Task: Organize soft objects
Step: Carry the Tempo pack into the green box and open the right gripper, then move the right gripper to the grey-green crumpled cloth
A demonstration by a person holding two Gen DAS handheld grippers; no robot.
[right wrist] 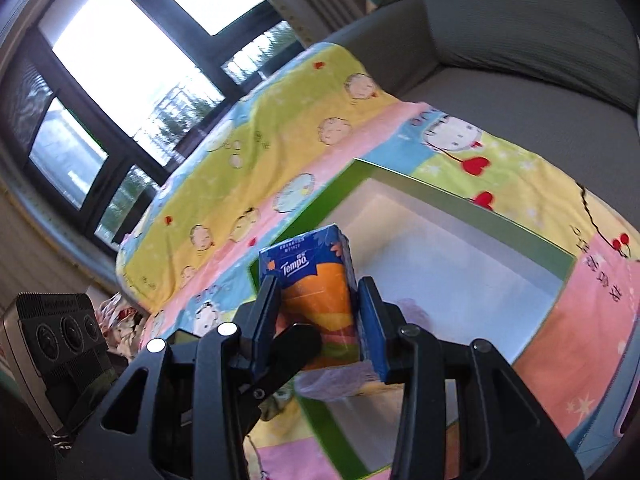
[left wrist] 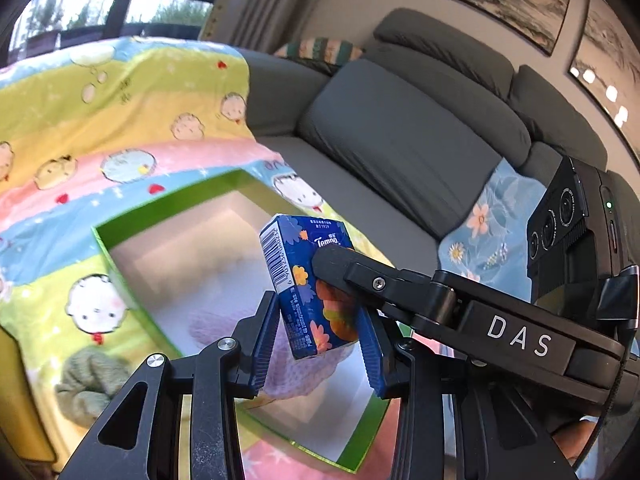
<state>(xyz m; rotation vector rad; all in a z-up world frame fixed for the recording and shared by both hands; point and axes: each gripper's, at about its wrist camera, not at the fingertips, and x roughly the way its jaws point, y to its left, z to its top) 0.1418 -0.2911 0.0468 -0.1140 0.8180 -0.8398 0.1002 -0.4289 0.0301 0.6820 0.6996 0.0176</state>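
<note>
both tongs, left and right, are clamped on one tissue pack, green box just beyond them

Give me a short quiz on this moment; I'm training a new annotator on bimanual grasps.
1. True or false: the left gripper and the right gripper both clamp the one blue tissue pack.
2. What already lies inside the green box?
A. a lilac soft item
B. a striped cushion
C. nothing
3. Where is the green knitted item?

Key: 1 true; 2 A; 3 on the cartoon blanket, outside the box.
</note>
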